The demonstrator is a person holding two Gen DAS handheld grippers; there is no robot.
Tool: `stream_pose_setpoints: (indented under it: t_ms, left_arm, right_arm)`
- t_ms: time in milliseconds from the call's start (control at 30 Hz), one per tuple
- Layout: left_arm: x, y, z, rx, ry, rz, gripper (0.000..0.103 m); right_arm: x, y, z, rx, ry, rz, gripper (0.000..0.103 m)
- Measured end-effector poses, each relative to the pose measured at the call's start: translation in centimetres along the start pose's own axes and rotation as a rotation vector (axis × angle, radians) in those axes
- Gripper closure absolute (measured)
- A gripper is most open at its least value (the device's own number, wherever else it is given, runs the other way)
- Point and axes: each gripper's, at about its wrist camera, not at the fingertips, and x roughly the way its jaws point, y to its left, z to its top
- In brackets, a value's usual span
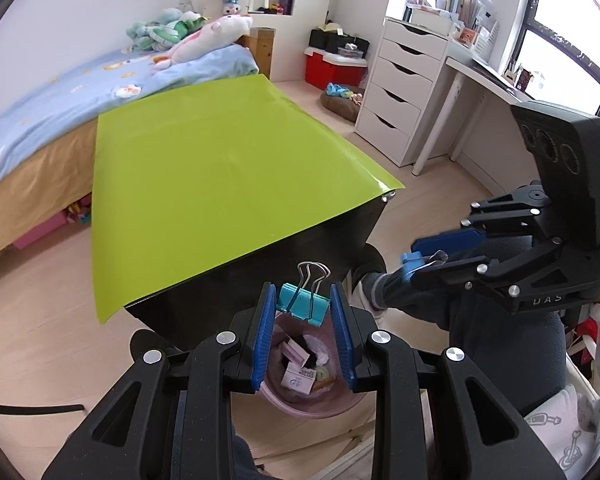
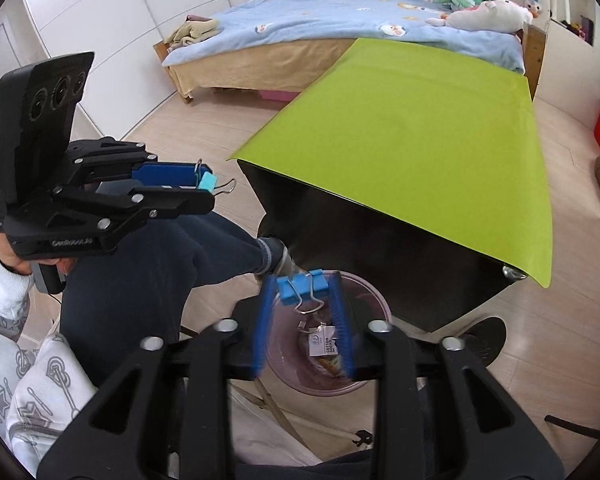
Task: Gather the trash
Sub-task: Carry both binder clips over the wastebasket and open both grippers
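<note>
Both grippers hovering directly over pink bin (image 2: 364, 300). Left gripper (image 1: 303, 304) clamping teal clip (image 1: 303, 303); right gripper (image 2: 300, 300) part-open, blue clip (image 2: 300, 286) slipping loose between pads.

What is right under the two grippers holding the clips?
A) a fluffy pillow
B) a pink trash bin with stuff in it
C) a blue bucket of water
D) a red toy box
B: below the left gripper and the right gripper, each with a binder clip between its fingers, sits a pink trash bin with small boxes and scraps inside.
</note>
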Motion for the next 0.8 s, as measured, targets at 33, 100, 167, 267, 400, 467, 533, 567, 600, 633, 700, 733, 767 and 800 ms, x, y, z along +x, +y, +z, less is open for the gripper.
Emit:
stream_pose_setpoints:
  t_ms: [33, 100, 167, 267, 400, 467, 533, 567, 600, 633, 700, 733, 767, 800]
  left_arm:
    - [0.1, 0.0, 0.1, 0.002, 0.001, -0.003, 0.075]
    - [0.1, -0.2, 0.0, 0.005, 0.003, -0.007, 0.075]
    - [0.3, -0.4, 0.1, 0.009, 0.007, -0.015, 0.075]
    - [0.5, -0.8, 0.0, 0.022, 0.016, -0.029, 0.075]
    - [0.9, -1.6, 0.0, 0.041, 0.030, -0.051, 0.074]
    - [1.1, -2.1, 0.0, 0.048, 0.037, -0.061, 0.072]
    - [1.4, -2.3, 0.0, 0.050, 0.045, -0.064, 0.049]
    - [1.5, -2.3, 0.0, 0.047, 0.042, -0.066, 0.043]
    - [1.6, -2.3, 0.0, 0.042, 0.041, -0.069, 0.033]
    - [1.6, -2.3, 0.0, 0.035, 0.038, -0.070, 0.029]
    - [1.5, -2.2, 0.0, 0.022, 0.028, -0.061, 0.016]
    - [1.5, -2.1, 0.1, 0.016, 0.026, -0.061, 0.015]
    - [1.4, -2.1, 0.1, 0.012, 0.025, -0.055, 0.014]
    - [1.3, -2.0, 0.1, 0.008, 0.021, -0.048, 0.012]
  right_arm:
    - [0.0, -0.1, 0.1, 0.012, -0.004, -0.001, 0.033]
    - [-0.2, -0.3, 0.1, 0.032, -0.022, 0.009, 0.021]
    - [-0.6, -0.6, 0.1, 0.047, -0.032, -0.008, 0.013]
    - [-1.4, -1.0, -0.1, 0.071, -0.051, -0.031, 0.011]
    - [-2.7, -1.4, -0.3, 0.088, -0.079, -0.065, 0.011]
    - [-3.4, -1.6, -0.4, 0.098, -0.092, -0.087, 0.010]
    - [-3.7, -1.9, -0.5, 0.113, -0.101, -0.092, 0.009]
    - [-3.9, -2.0, -0.6, 0.120, -0.104, -0.095, 0.009]
    - [-3.9, -2.1, -0.6, 0.128, -0.106, -0.097, 0.009]
    - [-4.0, -2.2, -0.6, 0.131, -0.107, -0.096, 0.008]
    - [-4.1, -2.2, -0.7, 0.135, -0.111, -0.097, 0.008]
    - [-4.1, -2.3, -0.8, 0.136, -0.112, -0.097, 0.008]
    - [-4.0, -2.3, -0.9, 0.137, -0.112, -0.098, 0.007]
    - [-4.1, -2.4, -1.0, 0.137, -0.113, -0.098, 0.007]
